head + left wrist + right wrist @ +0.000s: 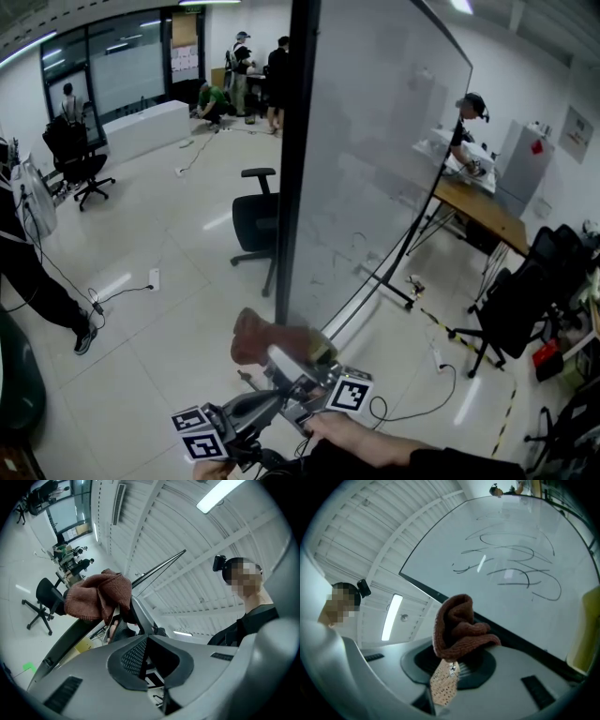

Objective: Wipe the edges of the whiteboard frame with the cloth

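The rust-brown cloth (457,625), a thick knitted wad folded over itself, was pinched in the closed fingers of the right gripper (449,663). It sat low against the whiteboard frame (296,159), a dark upright strip edging the glossy grey board (375,141), which carried faint looping pen strokes. The left gripper (146,641) hung just beside the right one, its fingers closed together on nothing. Around them spread a pale, shiny tiled floor (187,319) with cables (122,293) trailing over it. A black swivel chair (255,220) stood just behind the frame, a wood-topped desk (483,214) stood beyond the board's far side, and several people (239,66) were well back near the glass wall (127,70).
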Available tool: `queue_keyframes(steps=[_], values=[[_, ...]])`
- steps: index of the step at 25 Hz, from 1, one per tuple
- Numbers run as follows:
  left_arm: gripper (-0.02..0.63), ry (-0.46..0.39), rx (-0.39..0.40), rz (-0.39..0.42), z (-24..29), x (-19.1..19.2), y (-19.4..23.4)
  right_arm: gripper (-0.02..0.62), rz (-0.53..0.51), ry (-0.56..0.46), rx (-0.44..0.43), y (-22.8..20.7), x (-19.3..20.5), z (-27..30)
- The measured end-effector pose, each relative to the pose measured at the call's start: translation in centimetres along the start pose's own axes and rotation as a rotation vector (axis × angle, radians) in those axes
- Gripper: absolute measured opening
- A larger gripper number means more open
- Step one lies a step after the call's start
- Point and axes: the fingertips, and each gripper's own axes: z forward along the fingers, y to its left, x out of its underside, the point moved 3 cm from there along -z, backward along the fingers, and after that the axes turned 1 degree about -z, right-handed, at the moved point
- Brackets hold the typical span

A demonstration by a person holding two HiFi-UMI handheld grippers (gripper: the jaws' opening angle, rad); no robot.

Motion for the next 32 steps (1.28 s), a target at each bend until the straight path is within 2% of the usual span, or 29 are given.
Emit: queue_keyframes(steps=[4,9,17,24,32], values=[[-0.003,0.002,0.010,0.004,0.5,-0.2,-0.3,0.080,-0.058,0.020,0.042,0.1,-1.0,0.7],[-0.004,0.013,0.029,0.028,1.2,-1.0,-1.0,0.080,-0.078,0.002,0.015,0.6,-1.3,0.9],[-0.004,-0.002,0.024,0.039,1.6,-2.5,-1.7,0.080,-0.189,0.059,0.058,1.1,-1.7,1.1],[-0.003,-0.020,0.016,0.052,2.0,-4.2,-2.2,0.078,-0.240,0.068,0.021,3.1,-3.1,2.4],[-0.003,-0.030,0.026,0.101,3.8,-8.3,-4.5,0.078,-0.231,0.072,-0.008,5.0,-4.6,3.4]])
